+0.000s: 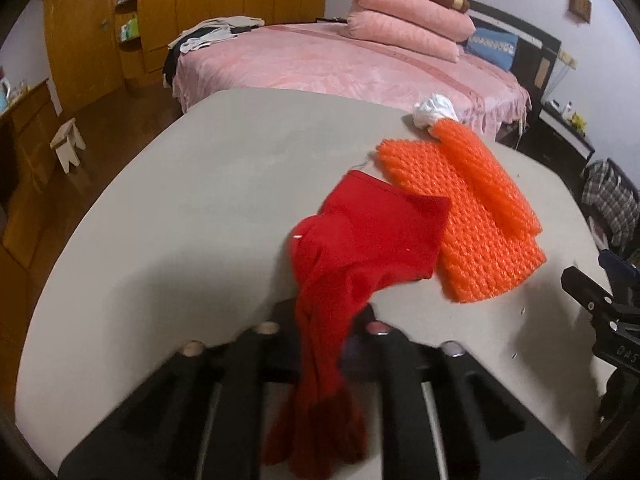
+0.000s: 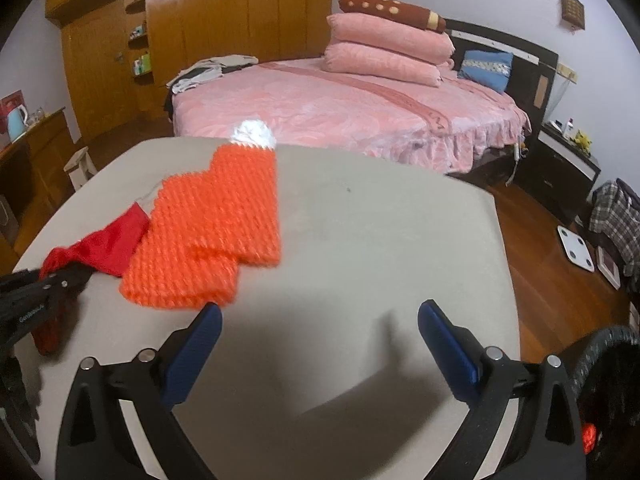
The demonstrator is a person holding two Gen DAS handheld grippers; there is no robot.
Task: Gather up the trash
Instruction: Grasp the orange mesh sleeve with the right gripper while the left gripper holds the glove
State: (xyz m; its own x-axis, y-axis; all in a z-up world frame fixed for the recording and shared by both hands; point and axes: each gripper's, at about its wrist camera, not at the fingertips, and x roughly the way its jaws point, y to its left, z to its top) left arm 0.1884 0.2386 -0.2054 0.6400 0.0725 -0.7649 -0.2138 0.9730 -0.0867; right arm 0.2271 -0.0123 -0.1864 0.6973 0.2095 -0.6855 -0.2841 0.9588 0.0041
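A red cloth bag [image 1: 360,240] lies crumpled on the grey table [image 1: 180,200], and its tail runs down between the black fingers of my left gripper [image 1: 326,320], which is shut on it. Right of it lie two overlapping orange foam net sheets [image 1: 472,220], with a crumpled white paper ball [image 1: 434,110] at their far end. In the right wrist view my right gripper [image 2: 320,312] stands open over bare table [image 2: 380,240], its blue pads [image 2: 200,348] empty. The orange sheets [image 2: 208,232] sit just ahead to its left, beside the red bag [image 2: 100,248] and left gripper [image 2: 52,284].
A black bin [image 2: 612,380] with something orange inside stands at the lower right, off the table's edge. Beyond the table is a pink bed [image 2: 340,108] with stacked pillows. Wooden wardrobes line the back wall. A white scale [image 2: 574,254] lies on the wooden floor.
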